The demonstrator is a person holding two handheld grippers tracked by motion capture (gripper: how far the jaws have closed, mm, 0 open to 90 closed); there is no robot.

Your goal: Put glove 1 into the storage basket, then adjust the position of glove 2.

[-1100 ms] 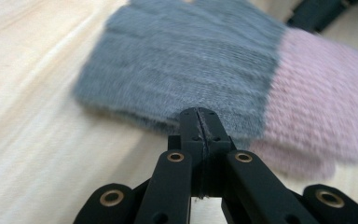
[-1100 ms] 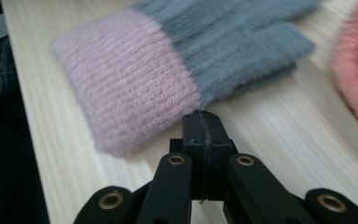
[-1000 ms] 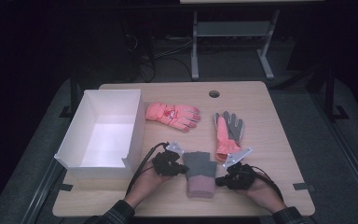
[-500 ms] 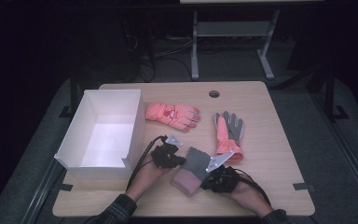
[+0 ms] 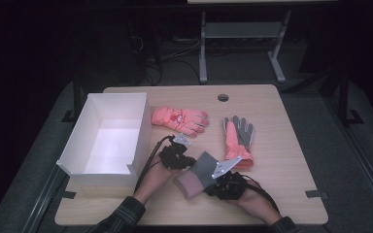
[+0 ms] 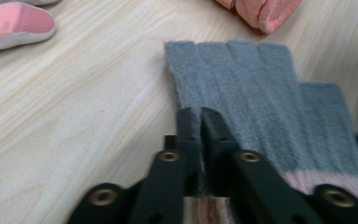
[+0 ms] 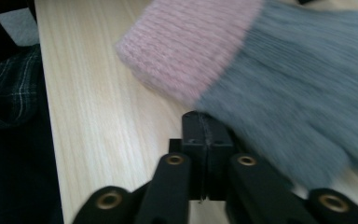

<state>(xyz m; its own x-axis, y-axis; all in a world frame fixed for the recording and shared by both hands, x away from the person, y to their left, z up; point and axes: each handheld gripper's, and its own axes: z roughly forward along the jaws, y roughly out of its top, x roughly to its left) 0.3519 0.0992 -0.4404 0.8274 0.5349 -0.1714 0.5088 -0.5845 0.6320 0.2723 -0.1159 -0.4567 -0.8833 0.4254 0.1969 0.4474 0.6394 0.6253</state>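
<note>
A: Grey-and-pink knit glove (image 5: 197,175) — how do the tongs hold it?
B: Left gripper (image 6: 196,122) pinches its edge, jaws nearly together and just easing apart; right gripper (image 7: 207,128) is pressed shut on its other edge.
A: Location?
B: Near edge of table (image 5: 281,160), between both hands; white box (image 5: 108,141) left, orange gloves (image 5: 179,119) farther off

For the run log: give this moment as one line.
left gripper: shut on knit glove | right gripper: shut on knit glove | white box: beside
</note>
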